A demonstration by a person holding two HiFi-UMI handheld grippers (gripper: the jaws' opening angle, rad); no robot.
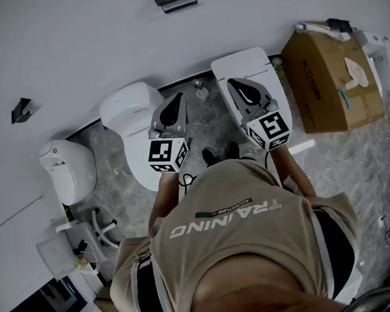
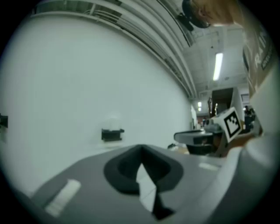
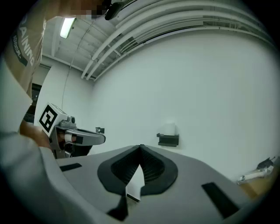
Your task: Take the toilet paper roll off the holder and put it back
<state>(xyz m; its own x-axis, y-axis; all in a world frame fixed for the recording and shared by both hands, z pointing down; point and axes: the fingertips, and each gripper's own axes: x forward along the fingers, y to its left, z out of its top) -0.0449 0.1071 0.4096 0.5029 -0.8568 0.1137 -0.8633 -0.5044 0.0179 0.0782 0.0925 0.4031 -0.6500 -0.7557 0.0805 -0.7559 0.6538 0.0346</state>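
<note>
Nothing of the task looks done yet: the toilet paper roll sits on its dark holder on the far wall, well apart from both grippers; the left gripper and the right gripper are held level in front of the person, each with its jaws together and nothing between them; reaching, lifting the roll off and putting it back all remain, as I judge it; the shirt reads "TRAINING"; the smaller line above it and the print on the cardboard box at far right are too small to read.
</note>
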